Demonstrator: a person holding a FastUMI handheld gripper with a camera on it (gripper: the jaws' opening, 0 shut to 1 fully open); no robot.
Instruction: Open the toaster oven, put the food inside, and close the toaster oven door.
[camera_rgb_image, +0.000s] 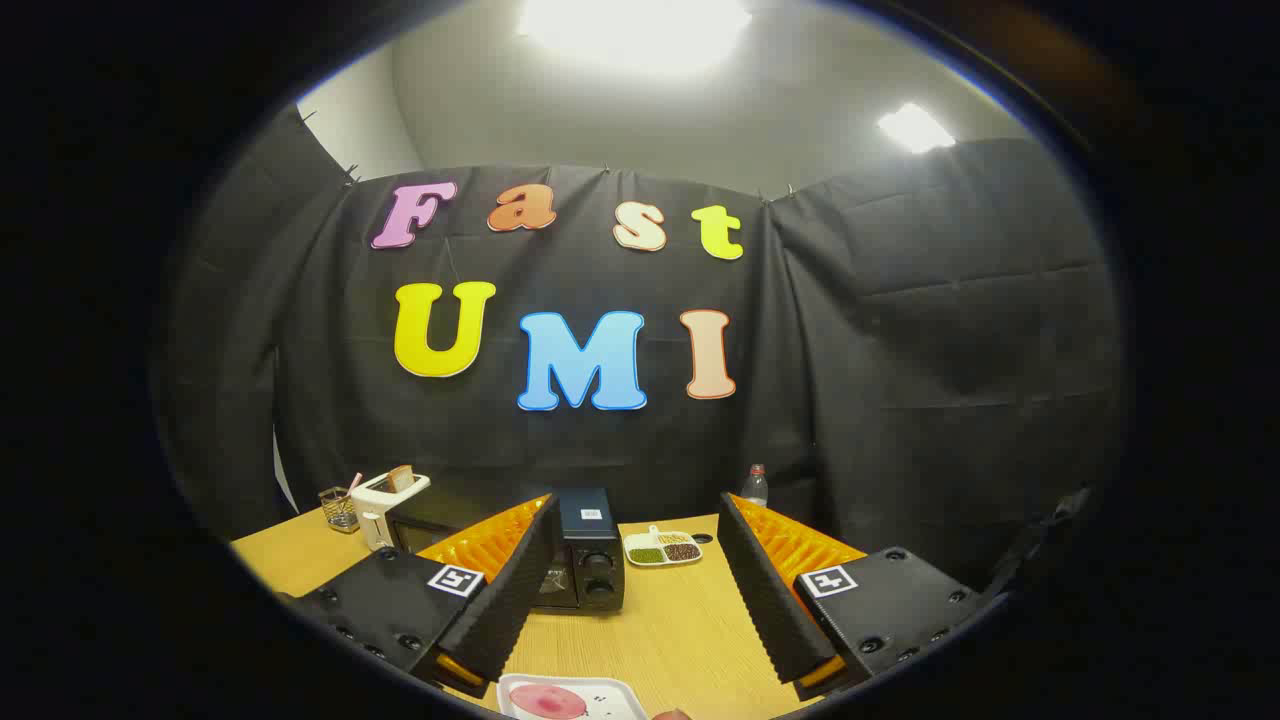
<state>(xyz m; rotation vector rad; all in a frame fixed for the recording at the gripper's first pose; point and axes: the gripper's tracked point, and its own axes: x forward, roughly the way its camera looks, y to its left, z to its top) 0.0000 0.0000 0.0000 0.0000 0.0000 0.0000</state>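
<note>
A black toaster oven (585, 550) stands on the wooden table (670, 620), beyond my left finger, which hides part of it; its knobs face me and its door looks closed. A white tray (615, 690) with a pink round piece of food (547, 702) lies on the table just below and between my fingers. My gripper (635, 575) is held wide open above the table with nothing between its fingers.
A white toaster with a slice of bread (385, 500) and a small wire basket (340, 508) stand at the far left of the table. A divided dish of beans and grains (662, 548) lies right of the oven. A bottle (755, 485) stands behind it.
</note>
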